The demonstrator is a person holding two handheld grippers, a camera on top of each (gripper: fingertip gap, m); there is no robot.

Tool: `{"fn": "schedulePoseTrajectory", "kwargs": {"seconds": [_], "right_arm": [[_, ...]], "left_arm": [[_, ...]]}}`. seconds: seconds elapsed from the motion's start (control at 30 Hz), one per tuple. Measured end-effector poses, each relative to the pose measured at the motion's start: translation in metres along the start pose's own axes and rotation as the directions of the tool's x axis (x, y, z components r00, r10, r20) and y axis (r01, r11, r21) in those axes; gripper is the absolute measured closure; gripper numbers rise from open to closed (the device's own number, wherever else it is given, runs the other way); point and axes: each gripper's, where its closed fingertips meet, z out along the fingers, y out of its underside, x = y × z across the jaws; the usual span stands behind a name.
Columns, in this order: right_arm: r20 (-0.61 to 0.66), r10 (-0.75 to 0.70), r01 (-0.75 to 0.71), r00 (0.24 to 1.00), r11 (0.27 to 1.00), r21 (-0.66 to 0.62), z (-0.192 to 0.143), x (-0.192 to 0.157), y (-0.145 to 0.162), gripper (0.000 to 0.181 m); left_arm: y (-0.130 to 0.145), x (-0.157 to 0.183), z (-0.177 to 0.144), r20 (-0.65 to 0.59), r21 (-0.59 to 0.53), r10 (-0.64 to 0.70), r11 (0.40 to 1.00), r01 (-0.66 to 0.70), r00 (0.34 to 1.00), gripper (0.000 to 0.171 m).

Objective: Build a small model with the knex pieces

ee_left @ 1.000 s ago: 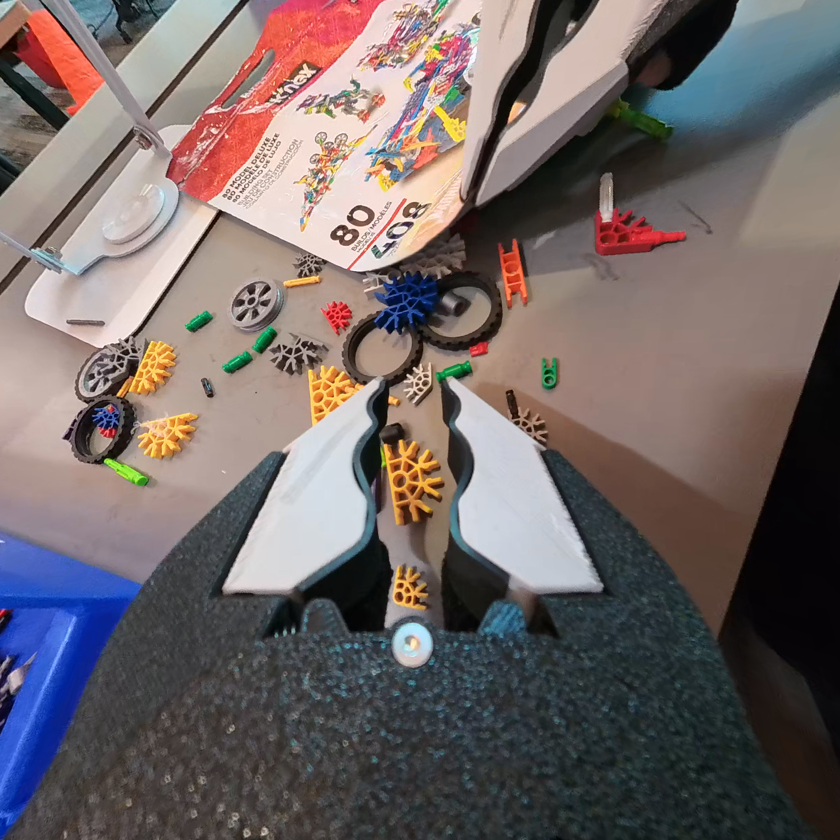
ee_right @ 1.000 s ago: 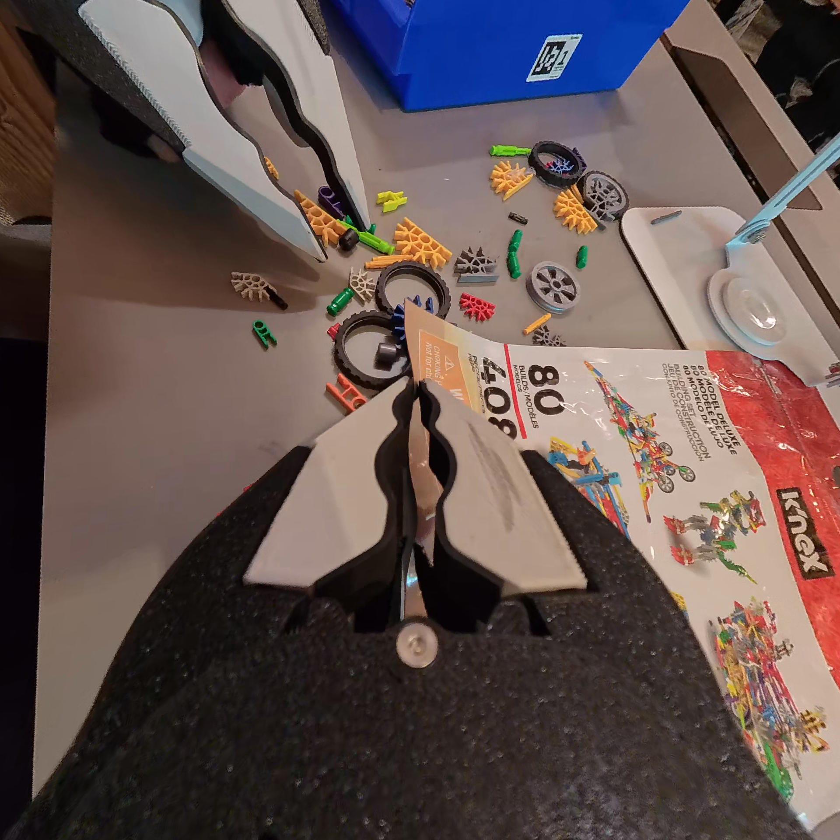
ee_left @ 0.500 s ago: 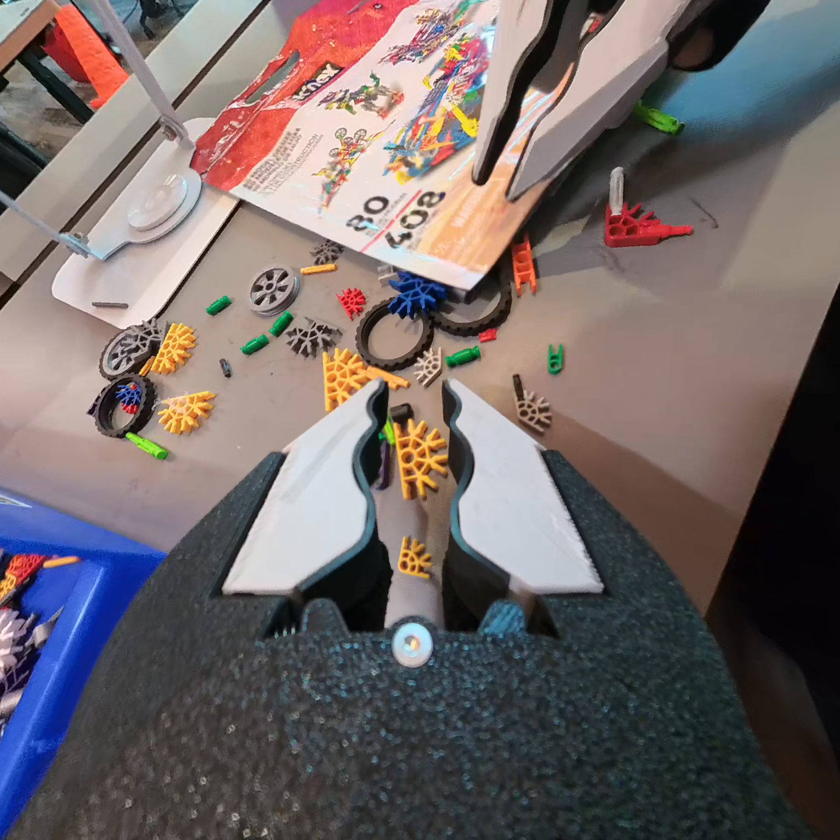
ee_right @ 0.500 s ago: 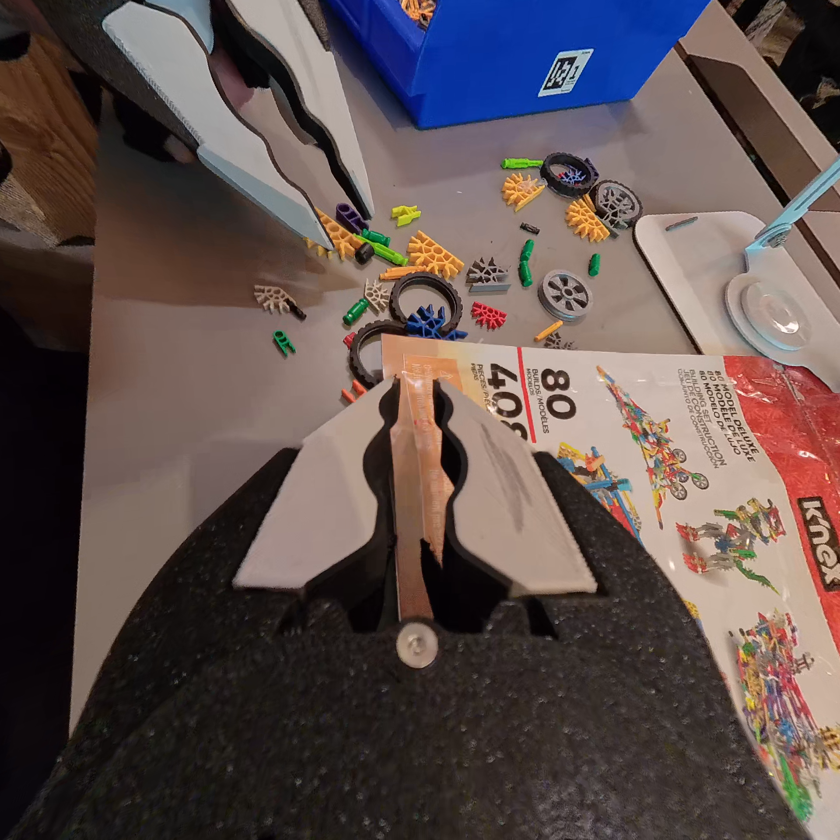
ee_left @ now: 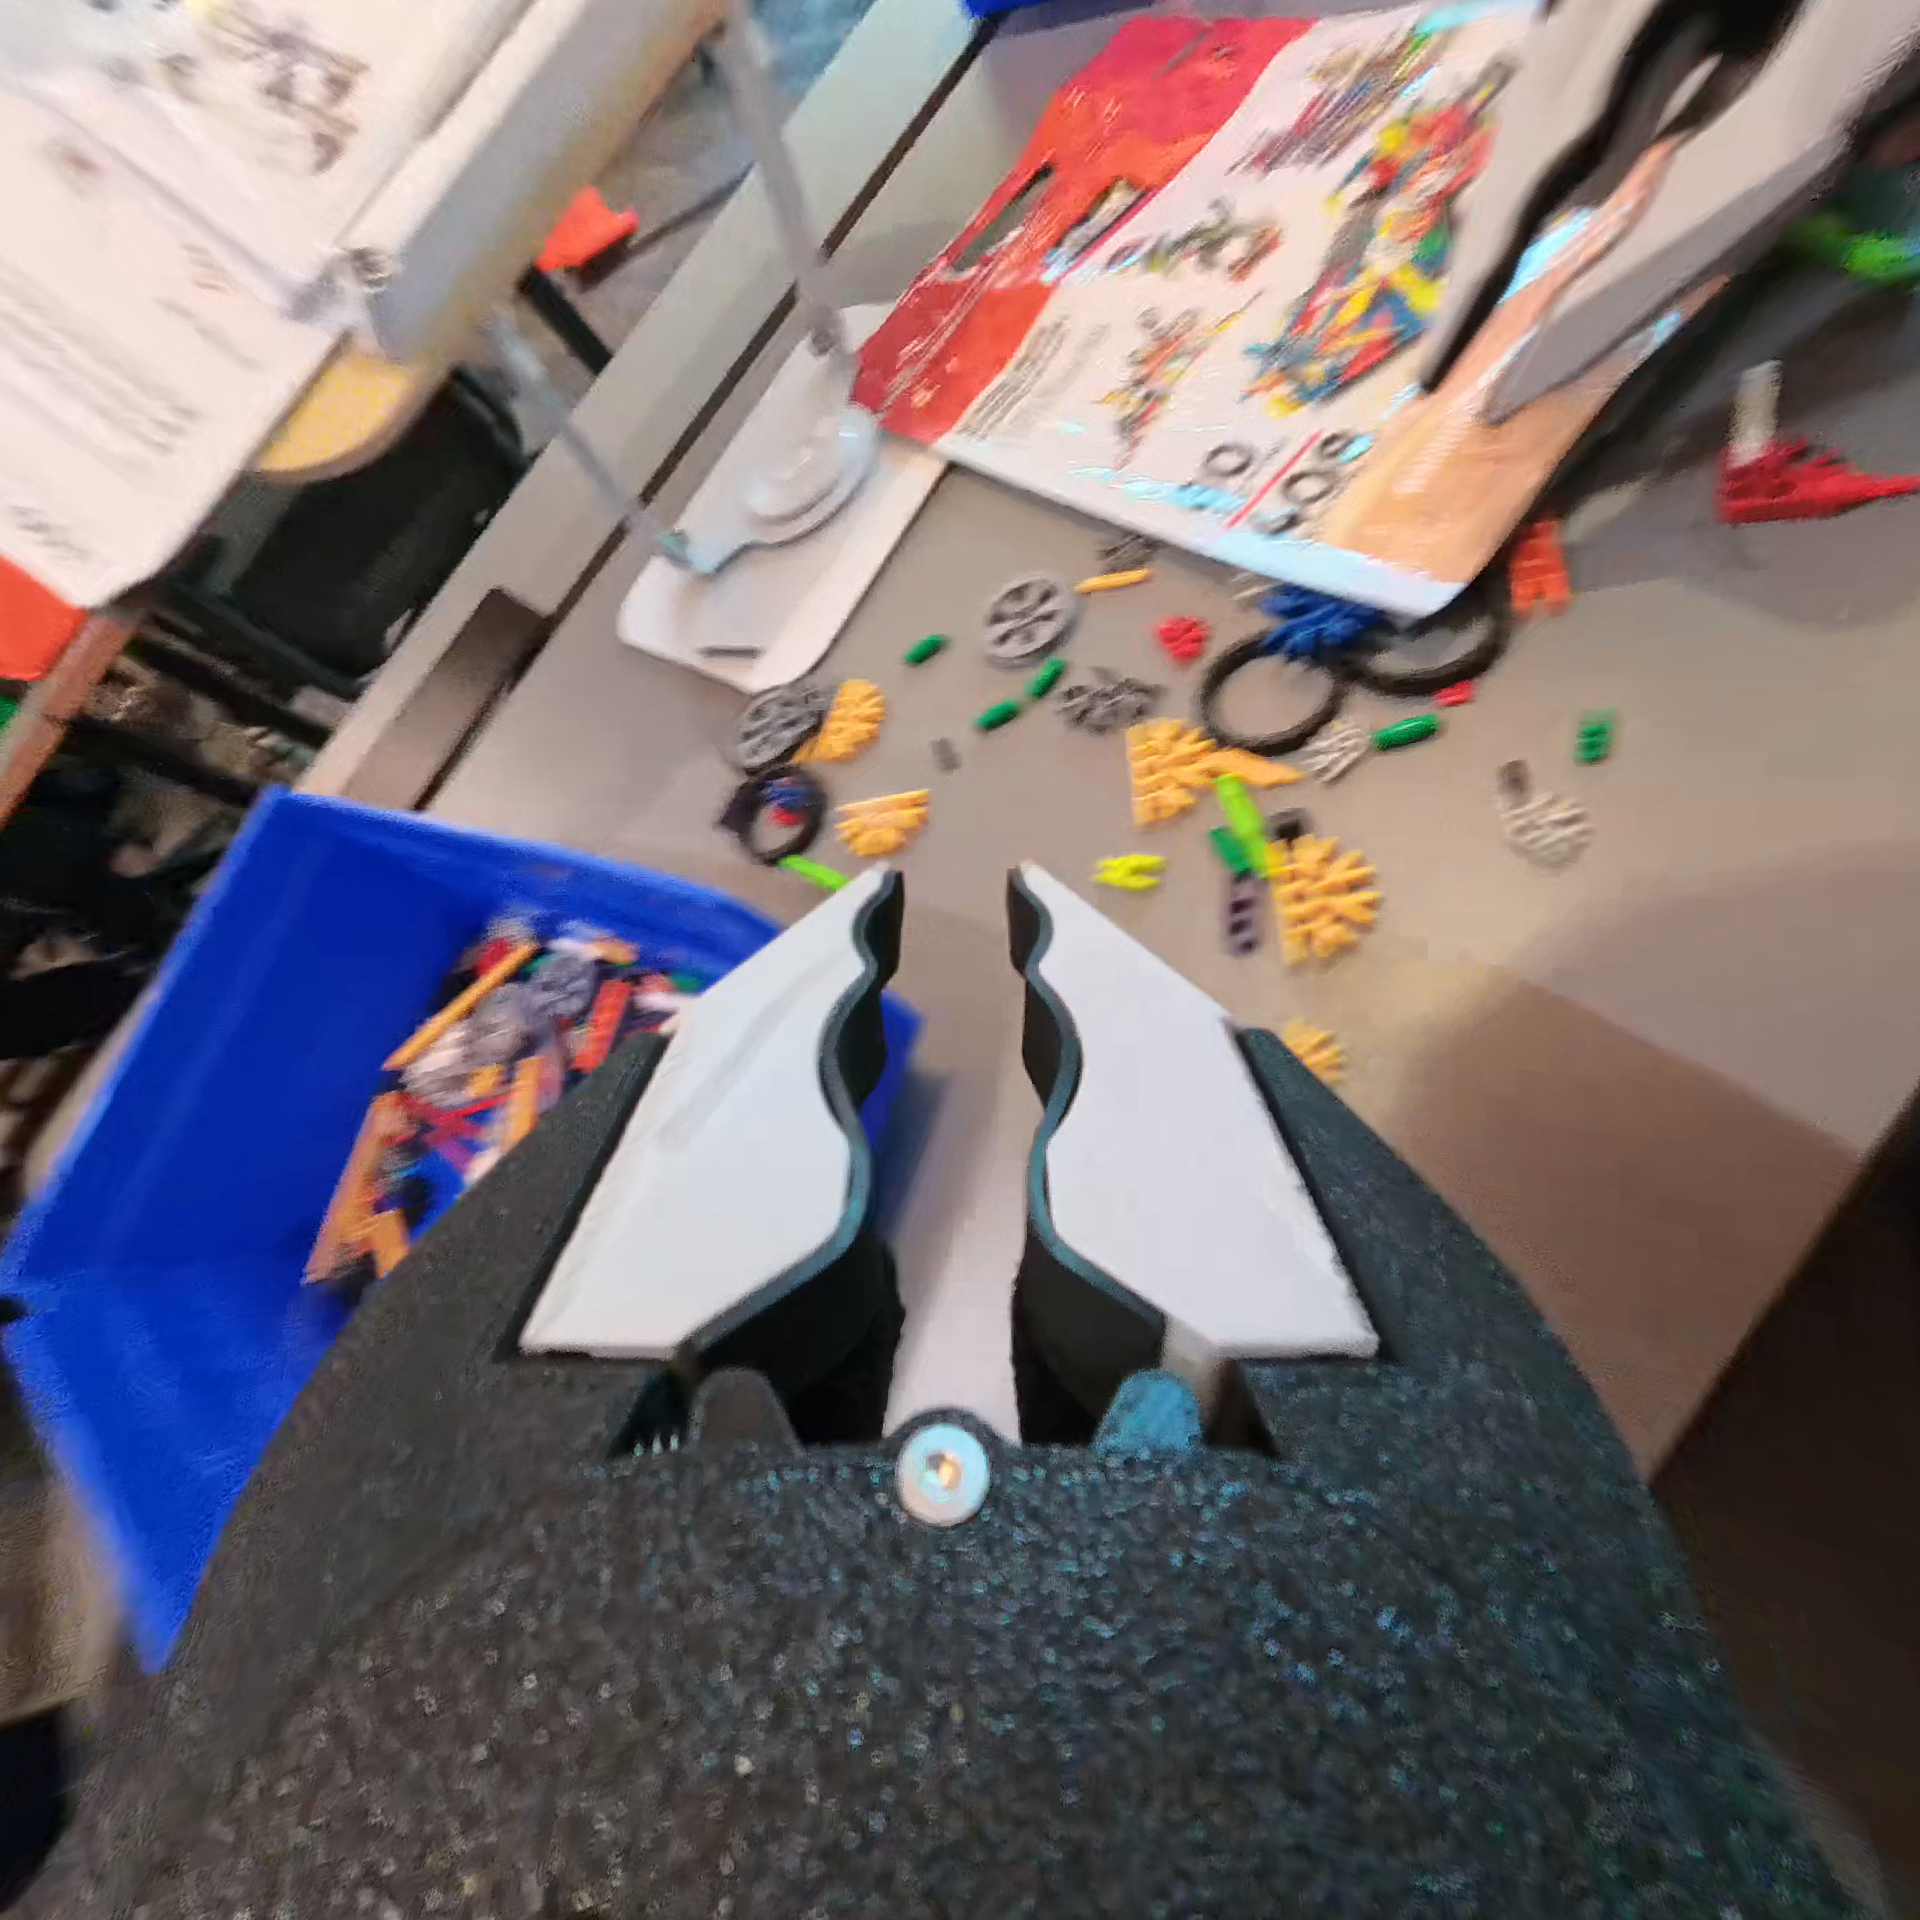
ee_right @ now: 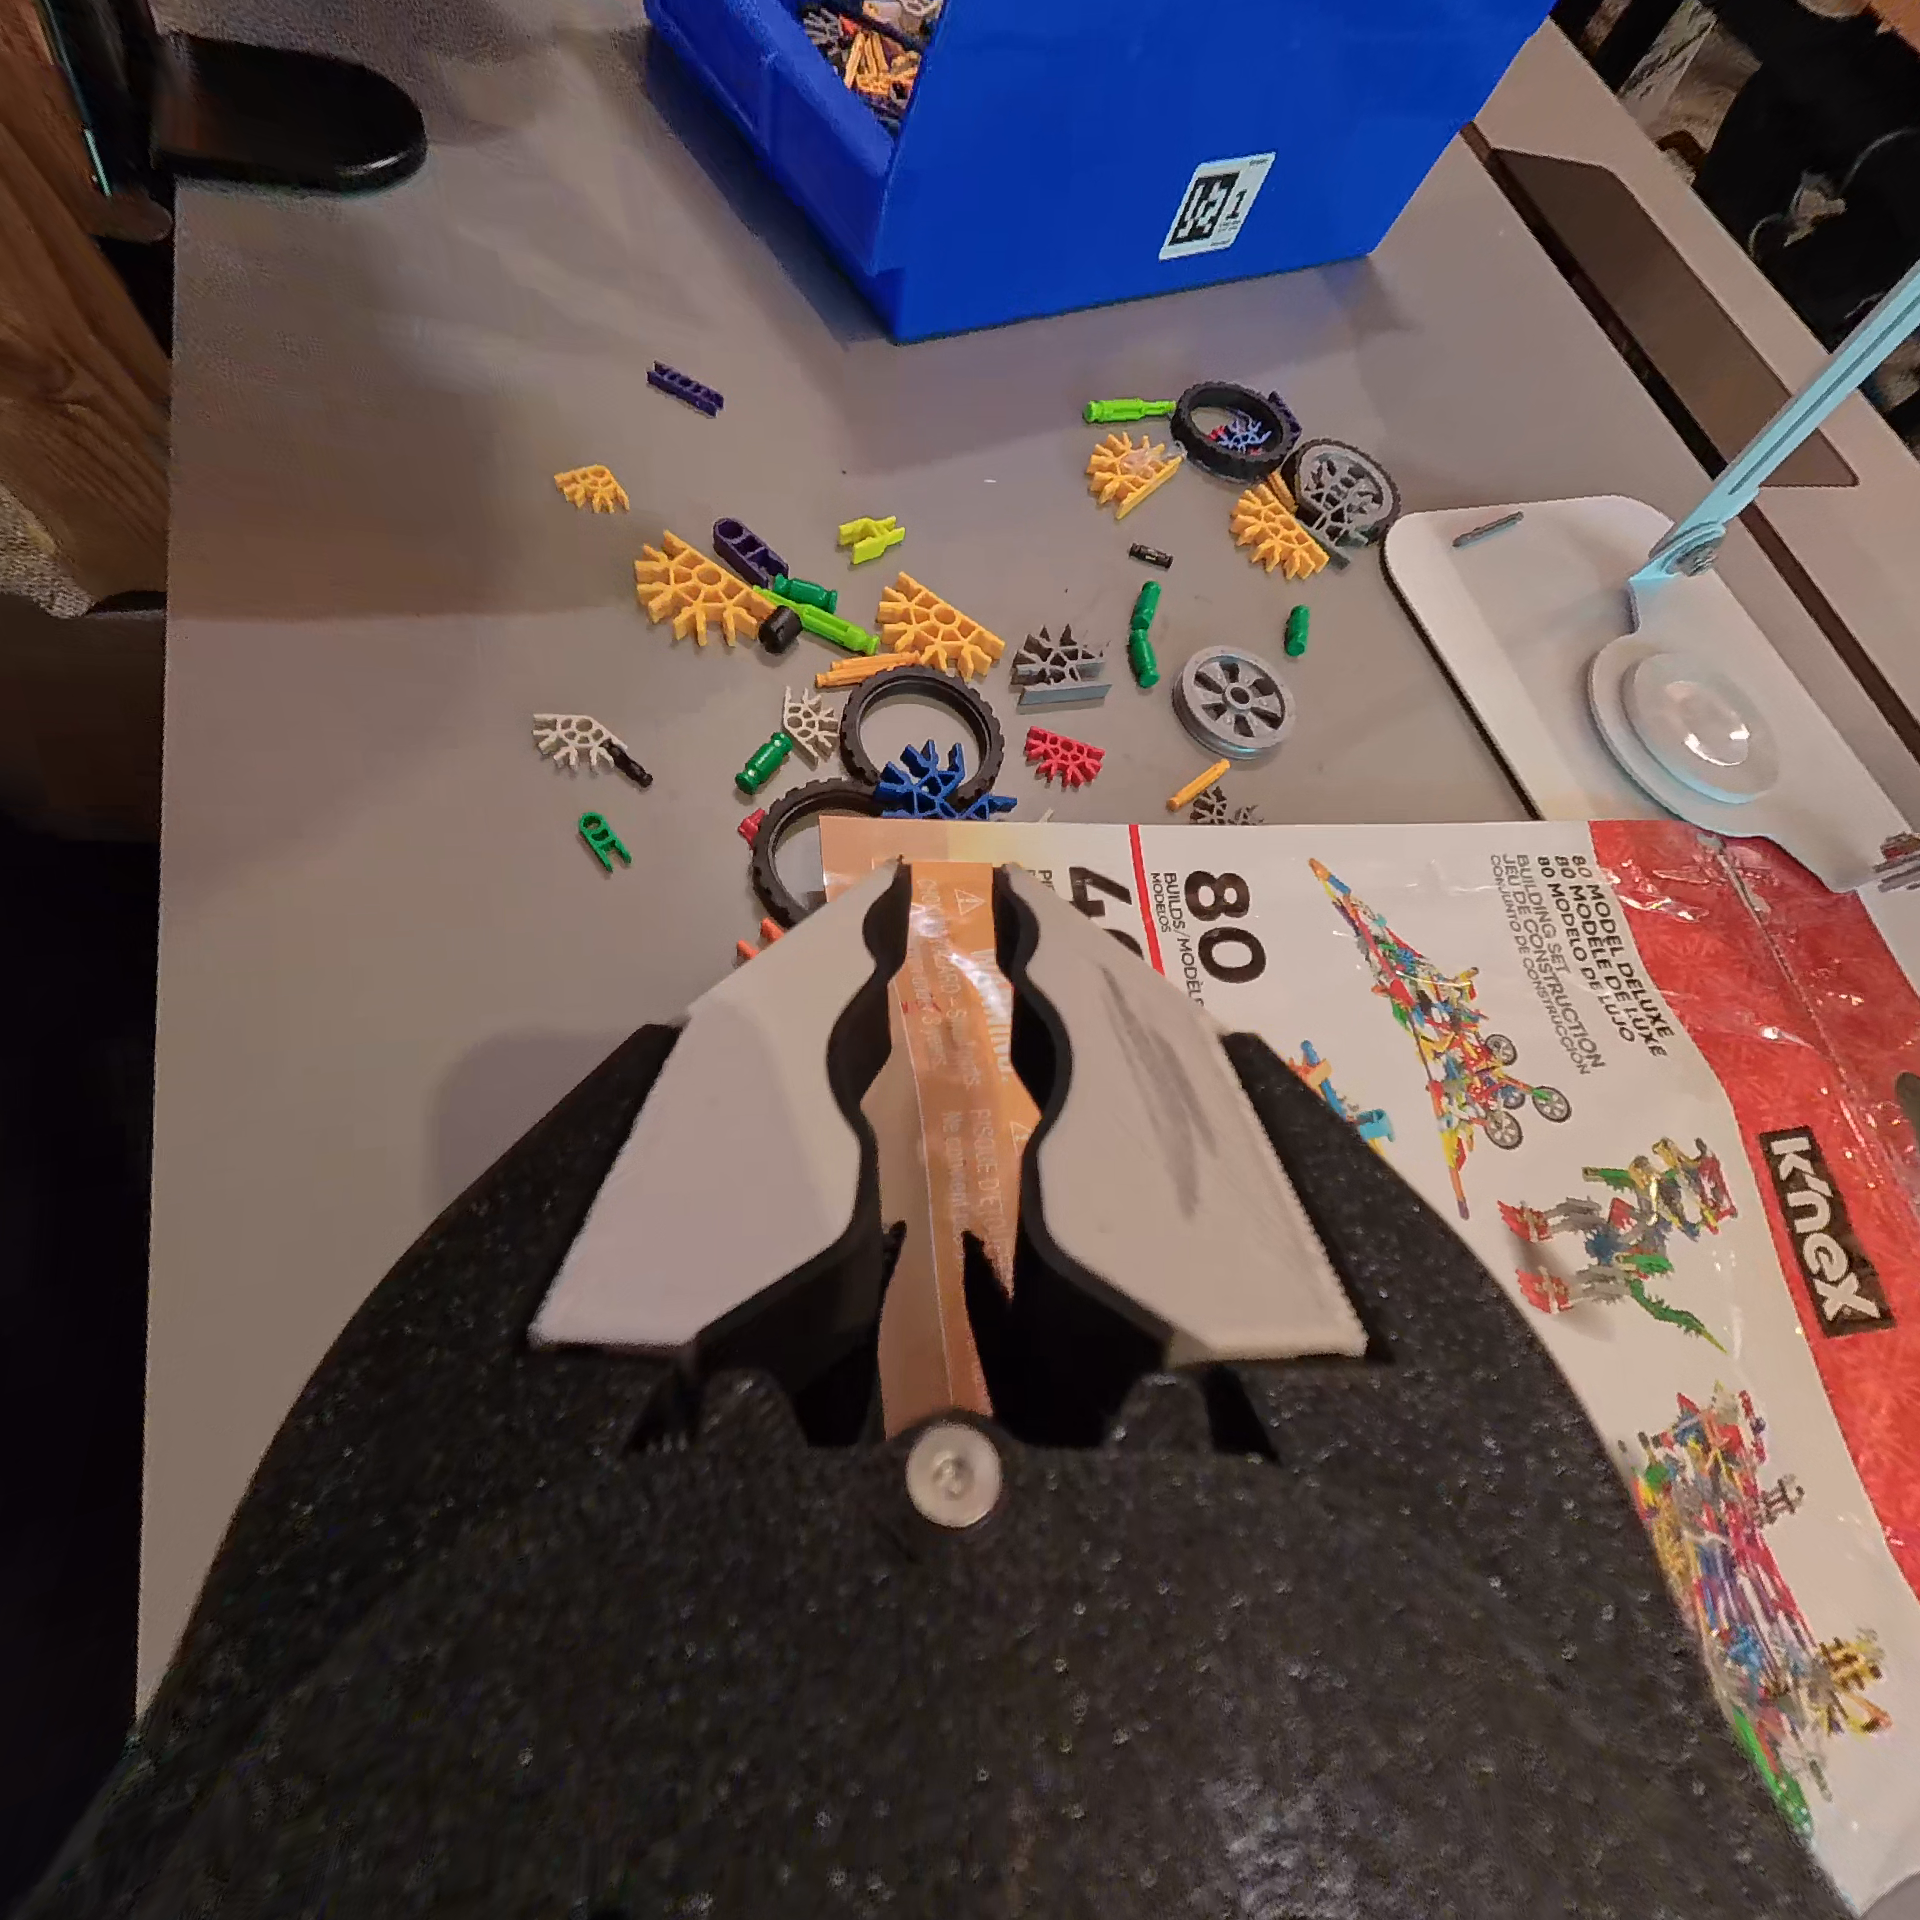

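My left gripper [ee_left: 954, 894] is open and empty. It hangs above the grey table [ee_left: 1558, 1039] beside a blue bin [ee_left: 260, 1039] full of small toy parts. This view is motion-blurred. Yellow fan-shaped connectors [ee_left: 1320, 904] lie ahead to its right. My right gripper [ee_right: 948, 873] is open, and the orange edge of a printed plastic toy bag [ee_right: 1455, 987] lies between its jaws. The bag lies flat on the table. In the left wrist view the right gripper [ee_left: 1470, 395] stands over the bag's [ee_left: 1174, 312] orange corner.
Loose parts are scattered ahead of the bag: black tyres [ee_right: 920, 717], a blue connector [ee_right: 935, 790], a grey wheel [ee_right: 1234, 703], yellow connectors [ee_right: 696, 592] and green rods. The blue bin [ee_right: 1091, 156] stands at the far edge. A white stand base [ee_right: 1558, 665] is at the right. To the blue connector [ee_right: 935, 790]: right tips about 5 cm, left tips about 15 cm. Seen from the left wrist view [ee_left: 1322, 612] as well.
My left gripper has pulled back and swung left towards the blue bin, away from the yellow connectors. My right gripper's jaws have opened and the bag has settled flat.
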Motion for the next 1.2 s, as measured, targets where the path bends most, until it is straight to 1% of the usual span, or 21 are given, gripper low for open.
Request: {"fn": "schedulePoseTrajectory", "kwargs": {"seconds": [0.07, 0.1, 0.17, 0.23, 0.3, 0.37, 0.4, 0.5, 0.53, 0.67, 0.73, 0.8, 0.9, 0.93, 1.0, 1.03, 1.13, 1.2], "right_arm": [[-0.004, -0.001, 0.001, 1.0, 1.0, 0.013, 0.0, 0.001, -0.003, 0.167], [-0.003, -0.001, 0.001, 1.0, 1.0, 0.02, 0.0, 0.001, -0.005, 0.167], [-0.003, -0.002, 0.002, 1.0, 0.999, 0.034, -0.001, 0.001, -0.007, 0.167], [-0.001, -0.001, 0.001, 1.0, 0.999, 0.046, -0.002, 0.001, -0.008, 0.167], [0.003, 0.002, -0.002, 1.0, 0.998, 0.059, -0.004, 0.001, -0.009, 0.167], [0.009, 0.005, -0.006, 1.0, 0.997, 0.071, -0.006, 0.001, -0.008, 0.167], [0.01, 0.007, -0.008, 1.0, 0.997, 0.074, -0.008, 0.002, -0.008, 0.168], [0.01, 0.008, -0.008, 1.0, 0.997, 0.078, -0.01, 0.005, -0.006, 0.168], [0.011, 0.008, -0.009, 1.0, 0.997, 0.08, -0.011, 0.005, -0.006, 0.168], [0.009, 0.015, -0.015, 1.0, 0.996, 0.09, -0.013, 0.009, -0.005, 0.168], [0.01, 0.022, -0.023, 1.0, 0.995, 0.1, -0.013, 0.011, -0.006, 0.168], [0.009, 0.024, -0.024, 1.0, 0.994, 0.105, -0.013, 0.012, -0.006, 0.168], [0.009, 0.025, -0.026, 1.0, 0.993, 0.111, -0.013, 0.013, -0.006, 0.168], [0.008, 0.027, -0.028, 1.0, 0.993, 0.113, -0.013, 0.013, -0.005, 0.169], [0.006, 0.03, -0.031, 1.0, 0.993, 0.115, -0.013, 0.014, -0.005, 0.169], [0.006, 0.032, -0.032, 0.999, 0.993, 0.117, -0.014, 0.015, -0.004, 0.169], [0.005, 0.036, -0.036, 0.999, 0.992, 0.121, -0.014, 0.016, -0.004, 0.169], [0.005, 0.039, -0.039, 0.999, 0.991, 0.125, -0.014, 0.017, -0.003, 0.169]], "left_arm": [[0.006, -0.041, -0.007, 0.047, -0.094, 0.067, 0.994, -0.062, 0.997, 0.157], [0.015, -0.06, -0.006, 0.039, -0.159, 0.094, 0.983, -0.086, 0.995, 0.159], [0.043, -0.093, 0.002, -0.008, -0.316, 0.102, 0.944, -0.099, 0.995, 0.16], [0.071, -0.115, 0.014, -0.089, -0.43, 0.083, 0.896, -0.113, 0.993, 0.162], [0.101, -0.123, 0.025, -0.197, -0.529, 0.023, 0.839, -0.126, 0.98, 0.162], [0.126, -0.136, 0.037, -0.233, -0.595, 0.014, 0.789, -0.154, 0.972, 0.163], [0.138, -0.134, 0.039, -0.276, -0.633, -0.022, 0.756, -0.164, 0.961, 0.161], [0.165, -0.138, 0.048, -0.321, -0.702, -0.025, 0.677, -0.22, 0.947, 0.159], [0.17, -0.14, 0.05, -0.328, -0.711, -0.029, 0.665, -0.227, 0.944, 0.159], [0.178, -0.142, 0.058, -0.343, -0.724, -0.064, 0.653, -0.22, 0.937, 0.152], [0.178, -0.138, 0.06, -0.354, -0.72, -0.101, 0.664, -0.202, 0.93, 0.156], [0.182, -0.141, 0.062, -0.346, -0.731, -0.109, 0.654, -0.194, 0.932, 0.15], [0.183, -0.135, 0.066, -0.367, -0.731, -0.129, 0.653, -0.2, 0.921, 0.147], [0.183, -0.136, 0.067, -0.37, -0.728, -0.115, 0.652, -0.211, 0.922, 0.147], [0.183, -0.139, 0.069, -0.364, -0.729, -0.089, 0.647, -0.224, 0.927, 0.158], [0.183, -0.138, 0.069, -0.364, -0.729, -0.098, 0.649, -0.218, 0.926, 0.169], [0.185, -0.144, 0.065, -0.349, -0.735, -0.068, 0.639, -0.228, 0.935, 0.171], [0.182, -0.146, 0.063, -0.338, -0.727, -0.077, 0.654, -0.209, 0.938, 0.171]]}}
